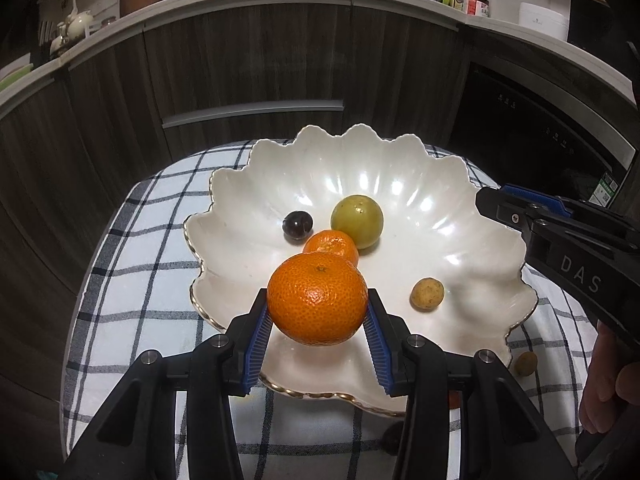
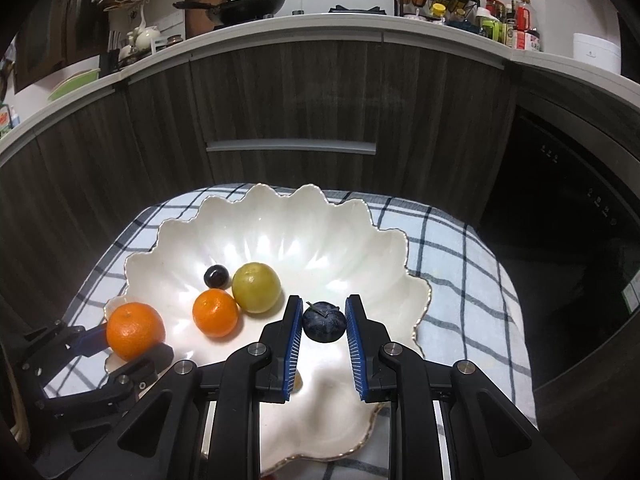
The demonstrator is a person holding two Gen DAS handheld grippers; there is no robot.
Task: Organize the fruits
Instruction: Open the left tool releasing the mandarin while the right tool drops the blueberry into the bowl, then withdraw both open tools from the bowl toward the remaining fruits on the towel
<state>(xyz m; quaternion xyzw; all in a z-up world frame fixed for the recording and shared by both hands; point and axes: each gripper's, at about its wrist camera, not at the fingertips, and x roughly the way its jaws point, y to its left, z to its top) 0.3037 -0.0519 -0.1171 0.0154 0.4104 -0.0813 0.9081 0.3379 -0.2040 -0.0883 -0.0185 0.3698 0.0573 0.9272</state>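
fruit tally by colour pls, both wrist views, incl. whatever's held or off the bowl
Orange: 2, one in the left gripper (mandarin), one in the bowl (small mandarin)
Dark purple: 2, one in the right gripper (plum), one in the bowl (dark fruit)
Yellow-green: 1 (round fruit)
Tan: 2, one in the bowl (small fruit), one on the checked cloth (tan fruit)
Total: 7

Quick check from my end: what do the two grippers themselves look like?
Both match: black linkage arms with silver round pivot pins, ending in fingers lined with ribbed blue pads. The right gripper body shows "DAS" lettering in the left wrist view. The left gripper shows none. No cables visible.
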